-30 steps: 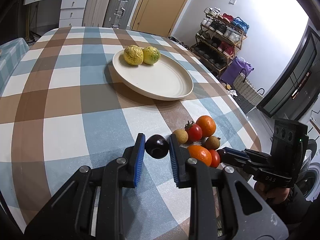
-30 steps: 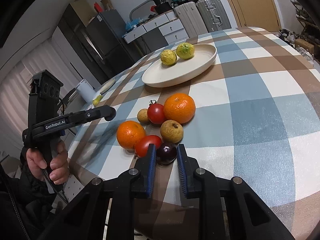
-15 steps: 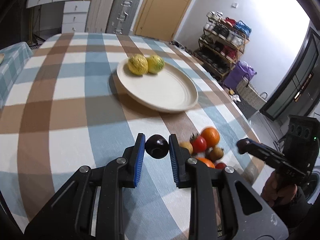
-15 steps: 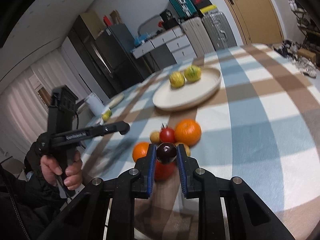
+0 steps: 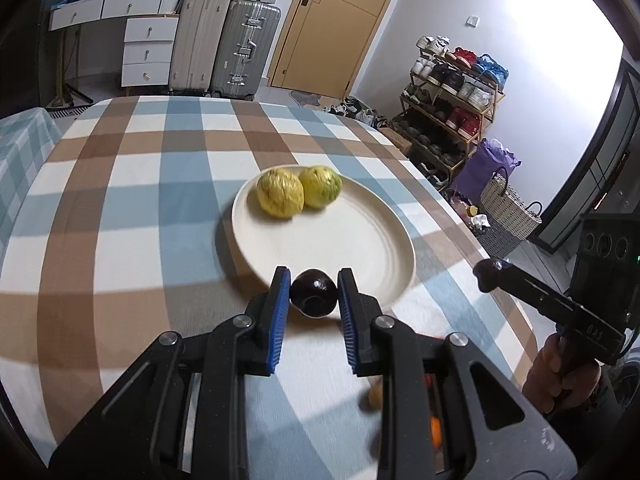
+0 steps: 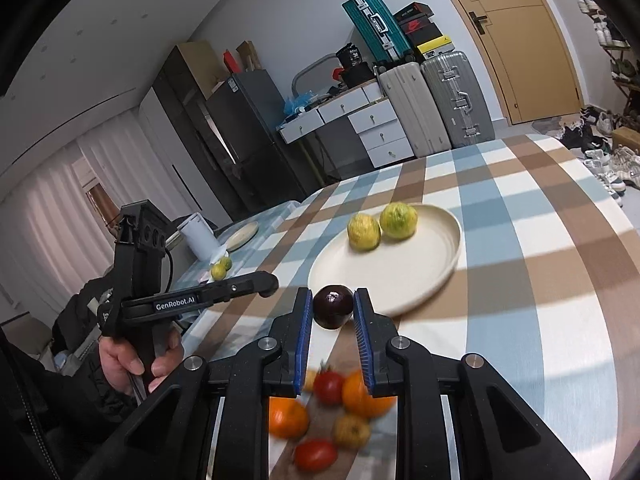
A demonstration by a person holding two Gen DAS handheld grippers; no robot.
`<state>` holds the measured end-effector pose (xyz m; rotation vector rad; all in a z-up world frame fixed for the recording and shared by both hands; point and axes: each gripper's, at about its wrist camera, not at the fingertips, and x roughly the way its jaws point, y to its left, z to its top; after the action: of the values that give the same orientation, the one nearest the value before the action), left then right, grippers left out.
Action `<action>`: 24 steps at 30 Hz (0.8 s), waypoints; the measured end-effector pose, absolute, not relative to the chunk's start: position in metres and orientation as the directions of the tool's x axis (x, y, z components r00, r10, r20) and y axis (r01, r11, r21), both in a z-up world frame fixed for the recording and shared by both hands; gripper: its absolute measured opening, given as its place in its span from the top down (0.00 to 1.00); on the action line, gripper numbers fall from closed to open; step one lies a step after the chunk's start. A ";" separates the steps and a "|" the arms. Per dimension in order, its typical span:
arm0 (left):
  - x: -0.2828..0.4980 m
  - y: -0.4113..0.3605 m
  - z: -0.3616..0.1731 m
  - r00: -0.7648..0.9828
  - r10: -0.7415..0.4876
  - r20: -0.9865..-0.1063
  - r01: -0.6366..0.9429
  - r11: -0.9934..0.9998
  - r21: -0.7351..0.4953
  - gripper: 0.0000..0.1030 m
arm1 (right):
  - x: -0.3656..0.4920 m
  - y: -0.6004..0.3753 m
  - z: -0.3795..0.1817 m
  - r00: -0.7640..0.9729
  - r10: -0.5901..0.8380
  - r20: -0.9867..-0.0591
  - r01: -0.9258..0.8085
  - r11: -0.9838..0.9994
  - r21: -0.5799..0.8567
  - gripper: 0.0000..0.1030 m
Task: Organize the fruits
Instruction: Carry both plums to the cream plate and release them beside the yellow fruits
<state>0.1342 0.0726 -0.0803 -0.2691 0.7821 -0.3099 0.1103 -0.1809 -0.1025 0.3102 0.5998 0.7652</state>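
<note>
My left gripper [image 5: 313, 293] is shut on a dark purple fruit [image 5: 313, 292] and holds it in the air over the near rim of the cream plate [image 5: 360, 240]. Two yellow-green fruits [image 5: 298, 194] lie at the plate's far side. My right gripper [image 6: 332, 307] is shut on another dark purple fruit [image 6: 333, 306], held above the table near the plate's [image 6: 420, 272] near edge. Below it lie oranges [image 6: 366, 396], tomatoes [image 6: 329, 386] and small brown fruits [image 6: 352, 430] in a group on the checked cloth.
The checked table [image 5: 120, 208] ends at the right, with a shoe rack [image 5: 452, 92] and basket [image 5: 508, 208] beyond. Suitcases [image 5: 224, 44] and drawers stand behind. A white cup [image 6: 199, 236] and small fruits [image 6: 221, 268] sit on a side table at the left.
Both grippers have lifted their dark fruits off the table and carried them toward the plate. The fruit pile has dropped below and behind the grippers.
</note>
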 end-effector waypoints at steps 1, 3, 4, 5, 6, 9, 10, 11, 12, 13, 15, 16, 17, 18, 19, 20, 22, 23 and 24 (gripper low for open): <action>0.142 0.073 -0.081 0.668 -0.367 -0.647 0.171 0.922 -0.347 0.79 | 0.119 -0.179 -0.101 0.564 0.728 -0.391 -0.554 0.684 0.474 0.80; 0.158 0.072 -0.084 0.665 -0.365 -0.652 0.164 0.922 -0.350 0.79 | 0.135 -0.175 -0.099 0.557 0.733 -0.390 -0.557 0.678 0.479 0.80; 0.166 0.073 -0.086 0.666 -0.363 -0.652 0.158 0.922 -0.353 0.79 | 0.144 -0.173 -0.099 0.554 0.734 -0.392 -0.556 0.677 0.481 0.80; 0.174 0.074 -0.087 0.668 -0.357 -0.653 0.151 0.924 -0.351 0.79 | 0.151 -0.171 -0.098 0.553 0.734 -0.394 -0.554 0.677 0.484 0.80; 0.180 0.074 -0.088 0.667 -0.356 -0.655 0.150 0.925 -0.350 0.79 | 0.161 -0.169 -0.098 0.547 0.736 -0.398 -0.552 0.675 0.490 0.80; 0.200 0.077 -0.094 0.663 -0.354 -0.659 0.140 0.924 -0.355 0.79 | 0.186 -0.166 -0.099 0.539 0.734 -0.413 -0.538 0.677 0.501 0.80; 0.206 0.076 -0.096 0.662 -0.353 -0.662 0.139 0.925 -0.354 0.79 | 0.195 -0.165 -0.100 0.536 0.732 -0.419 -0.532 0.679 0.506 0.80; 0.211 0.077 -0.097 0.662 -0.349 -0.663 0.136 0.926 -0.353 0.79 | 0.202 -0.164 -0.101 0.536 0.729 -0.426 -0.525 0.683 0.508 0.80; 0.219 0.079 -0.099 0.661 -0.352 -0.663 0.136 0.925 -0.355 0.79 | 0.213 -0.164 -0.103 0.534 0.725 -0.434 -0.517 0.687 0.511 0.80; 0.222 0.078 -0.100 0.660 -0.350 -0.665 0.134 0.926 -0.354 0.79 | 0.220 -0.164 -0.104 0.533 0.723 -0.439 -0.511 0.689 0.514 0.80; 0.234 0.080 -0.103 0.657 -0.348 -0.669 0.136 0.927 -0.349 0.79 | 0.236 -0.163 -0.107 0.531 0.715 -0.454 -0.497 0.697 0.517 0.80; 0.236 0.080 -0.104 0.656 -0.347 -0.670 0.138 0.928 -0.346 0.79 | 0.244 -0.162 -0.109 0.530 0.712 -0.461 -0.490 0.701 0.518 0.80; 0.239 0.080 -0.105 0.656 -0.345 -0.671 0.140 0.930 -0.340 0.79 | 0.252 -0.161 -0.111 0.528 0.708 -0.469 -0.483 0.704 0.520 0.80; 0.243 0.081 -0.107 0.655 -0.345 -0.673 0.142 0.930 -0.338 0.79 | 0.258 -0.160 -0.113 0.526 0.704 -0.478 -0.476 0.709 0.520 0.80; 0.246 0.081 -0.109 0.651 -0.349 -0.674 0.144 0.929 -0.342 0.79 | 0.264 -0.159 -0.116 0.523 0.700 -0.487 -0.469 0.713 0.522 0.80; 0.249 0.081 -0.111 0.649 -0.349 -0.676 0.144 0.929 -0.341 0.79 | 0.269 -0.158 -0.119 0.520 0.696 -0.494 -0.462 0.716 0.523 0.80; 0.251 0.081 -0.115 0.645 -0.348 -0.680 0.145 0.930 -0.339 0.79 | 0.278 -0.155 -0.124 0.518 0.687 -0.509 -0.450 0.725 0.522 0.80; 0.254 0.081 -0.117 0.642 -0.344 -0.685 0.141 0.931 -0.336 0.79 | 0.280 -0.154 -0.127 0.517 0.685 -0.513 -0.446 0.727 0.522 0.80; 0.256 0.082 -0.120 0.639 -0.342 -0.689 0.138 0.932 -0.335 0.79 | 0.283 -0.153 -0.129 0.516 0.683 -0.517 -0.441 0.729 0.523 0.80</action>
<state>0.2561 0.0817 -0.1199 -0.2628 0.8351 -0.2774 0.2827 -0.1532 -0.1291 0.3470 0.7694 0.6911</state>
